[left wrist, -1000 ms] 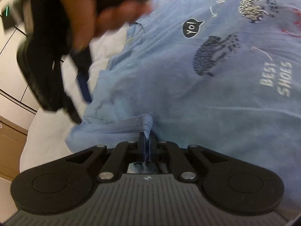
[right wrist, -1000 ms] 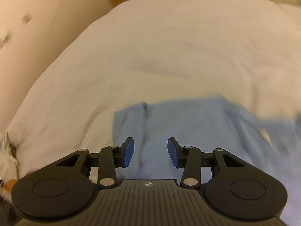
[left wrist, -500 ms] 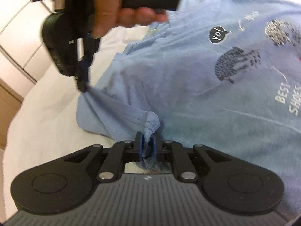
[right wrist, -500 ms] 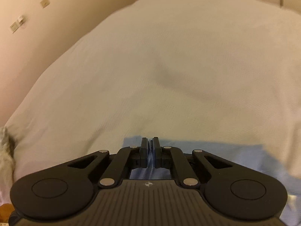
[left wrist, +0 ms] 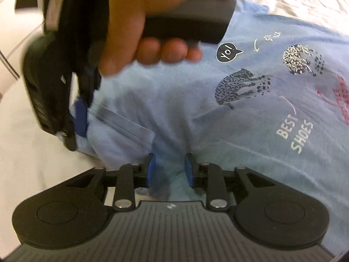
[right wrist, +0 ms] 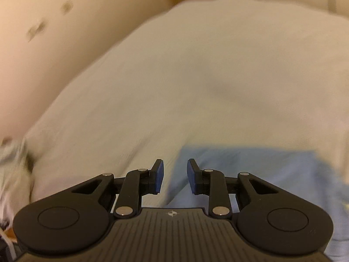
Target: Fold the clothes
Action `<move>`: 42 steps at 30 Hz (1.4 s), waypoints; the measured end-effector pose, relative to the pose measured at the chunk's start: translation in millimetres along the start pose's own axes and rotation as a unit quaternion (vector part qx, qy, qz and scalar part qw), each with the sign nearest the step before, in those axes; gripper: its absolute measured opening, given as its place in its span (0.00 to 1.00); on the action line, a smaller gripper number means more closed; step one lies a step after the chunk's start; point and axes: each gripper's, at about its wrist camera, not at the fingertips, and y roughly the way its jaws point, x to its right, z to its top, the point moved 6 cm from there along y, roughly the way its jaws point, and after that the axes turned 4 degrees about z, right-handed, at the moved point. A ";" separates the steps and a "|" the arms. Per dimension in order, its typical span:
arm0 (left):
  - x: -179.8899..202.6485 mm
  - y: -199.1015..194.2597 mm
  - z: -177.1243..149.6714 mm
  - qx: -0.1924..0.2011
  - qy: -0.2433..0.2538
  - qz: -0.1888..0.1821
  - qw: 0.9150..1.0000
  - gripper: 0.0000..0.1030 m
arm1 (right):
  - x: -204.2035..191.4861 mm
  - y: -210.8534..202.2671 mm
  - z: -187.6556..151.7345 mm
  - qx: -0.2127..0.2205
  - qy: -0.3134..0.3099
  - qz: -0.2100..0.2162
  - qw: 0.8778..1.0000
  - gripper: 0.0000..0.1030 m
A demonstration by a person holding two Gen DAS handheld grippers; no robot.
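Blurred right hand [left wrist: 139, 32] hiding the collar of the blue T-shirt [left wrist: 218, 120] on white bedding [right wrist: 196, 76] — left gripper [left wrist: 169, 169] and right gripper [right wrist: 174, 175] opening, sleeve cloth loose between the parted jaws.

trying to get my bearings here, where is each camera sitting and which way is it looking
Left wrist view: sits on the left claw, looking down along its opening fingers at the blue printed t-shirt; cloth lies between them, ungripped. The person's right hand shows, holding the right claw.
Right wrist view: sits on the right claw, looking down past its opening fingers over the white bedding; no hand shows.
Shared: the t-shirt, the bedding, and the right claw.
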 end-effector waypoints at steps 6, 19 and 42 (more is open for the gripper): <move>1.7 -11.6 1.1 0.001 -0.031 0.006 1.000 0.18 | 25.0 32.0 0.9 0.004 0.000 -0.038 0.999 0.20; -36.5 -13.6 -8.6 -0.057 -0.128 0.017 0.990 0.32 | 12.3 -45.2 -65.2 0.038 0.098 -0.054 0.993 0.29; 54.9 -172.8 109.6 -0.010 -0.061 -0.001 0.998 0.96 | -30.8 -336.2 -216.2 0.133 0.268 -0.214 0.930 0.72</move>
